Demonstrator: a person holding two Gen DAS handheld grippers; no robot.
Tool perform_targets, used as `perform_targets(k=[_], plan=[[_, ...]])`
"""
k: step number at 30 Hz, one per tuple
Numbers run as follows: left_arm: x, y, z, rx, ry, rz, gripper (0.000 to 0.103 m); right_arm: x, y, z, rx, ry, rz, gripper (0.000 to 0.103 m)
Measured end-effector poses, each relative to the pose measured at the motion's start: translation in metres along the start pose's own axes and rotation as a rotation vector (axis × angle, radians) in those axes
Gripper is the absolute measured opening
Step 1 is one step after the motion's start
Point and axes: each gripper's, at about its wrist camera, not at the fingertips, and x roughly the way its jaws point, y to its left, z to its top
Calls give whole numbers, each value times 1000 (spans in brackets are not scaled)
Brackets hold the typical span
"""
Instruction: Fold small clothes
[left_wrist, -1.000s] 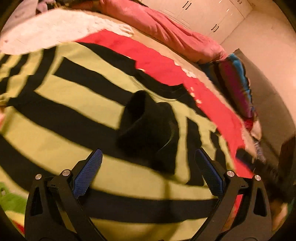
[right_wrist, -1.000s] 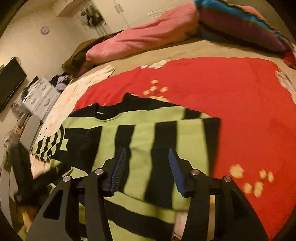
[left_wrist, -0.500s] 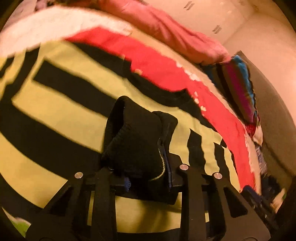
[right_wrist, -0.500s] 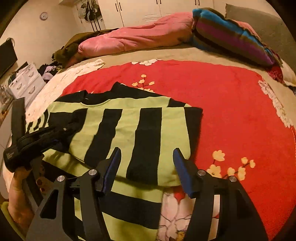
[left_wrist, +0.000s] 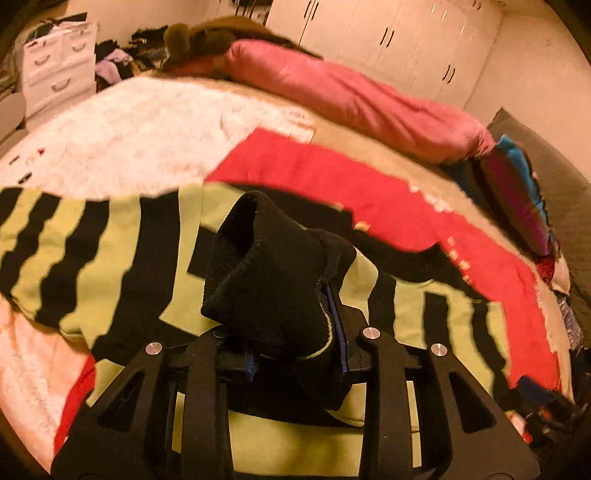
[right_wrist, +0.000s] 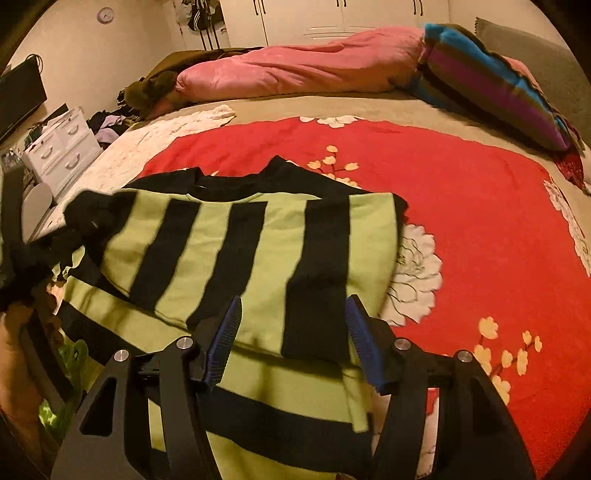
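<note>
A lime-green and black striped sweater lies on a red flowered blanket on the bed, with its right side folded over the body. My left gripper is clamped on the sweater's black sleeve cuff and holds it up off the body. Its jaws are opening slightly, with the cuff still pinched between the pads. The raised sleeve shows at the left in the right wrist view. My right gripper hovers open over the folded edge, with nothing between its fingers.
A pink duvet and a striped pillow lie along the far side of the bed. White drawers and a heap of clothes stand off the left edge. A white cover borders the blanket.
My left gripper went from wide open to clamped on the black cuff, then lifted it and tilted upward. My right gripper opened a little and shifted over the sweater's folded edge.
</note>
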Motion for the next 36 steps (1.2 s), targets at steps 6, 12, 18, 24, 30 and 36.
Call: perform_targets(k=[6,12,18,24,30,36], plan=[[16,19,-1,-29,40,6,28,22,8,13,-15,24,-3,57],[1,27,8,-28,23,43,52,60,-12,-3,39,173,-69,58],[-26,40,19,-47,-43,118,60,58,-15,-4,58,157,-35,63],[-53,41,28,-69,-100,56,52,28,-13,-2,88,60,1,67],[-50,-14,17,75,-22,-104,45,27,-14,-5,102,63,17,67],[4,-29,-14,140,124,-41,59,43,-15,-13,98,123,1,67]])
